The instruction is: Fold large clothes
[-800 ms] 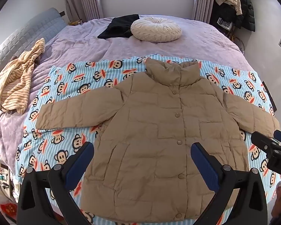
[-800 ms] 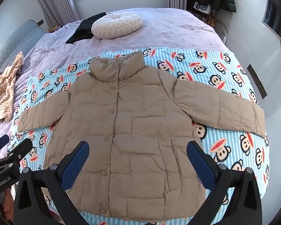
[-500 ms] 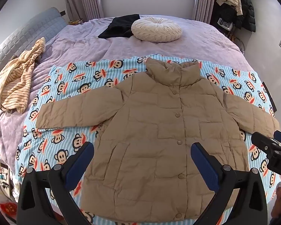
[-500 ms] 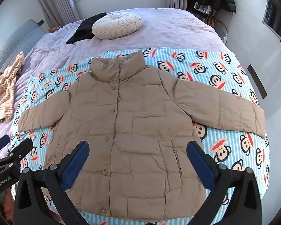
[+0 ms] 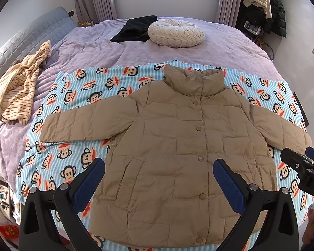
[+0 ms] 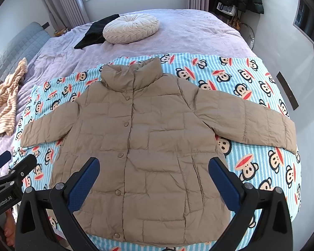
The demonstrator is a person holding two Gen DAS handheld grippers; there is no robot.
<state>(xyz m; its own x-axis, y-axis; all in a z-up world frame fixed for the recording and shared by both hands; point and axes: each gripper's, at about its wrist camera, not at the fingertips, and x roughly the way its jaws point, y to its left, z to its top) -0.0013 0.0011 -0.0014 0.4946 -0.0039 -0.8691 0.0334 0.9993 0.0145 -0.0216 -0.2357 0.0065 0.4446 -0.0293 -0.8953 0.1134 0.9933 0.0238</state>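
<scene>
A tan puffer jacket (image 5: 184, 144) lies flat and buttoned on a blue monkey-print blanket (image 5: 77, 96), sleeves spread to both sides; it also shows in the right wrist view (image 6: 155, 144). My left gripper (image 5: 159, 171) is open and empty, held above the jacket's lower half. My right gripper (image 6: 153, 170) is open and empty, also above the lower half. The right gripper's body shows at the right edge of the left wrist view (image 5: 303, 167). The left gripper's body shows at the left edge of the right wrist view (image 6: 8, 173).
The blanket (image 6: 251, 79) covers the near part of a purple bed (image 5: 230, 48). A round cream cushion (image 5: 175, 33) and a black garment (image 5: 136, 29) lie at the far end. A striped yellow garment (image 5: 21, 90) lies at the left edge. Coats (image 5: 265, 6) hang at back right.
</scene>
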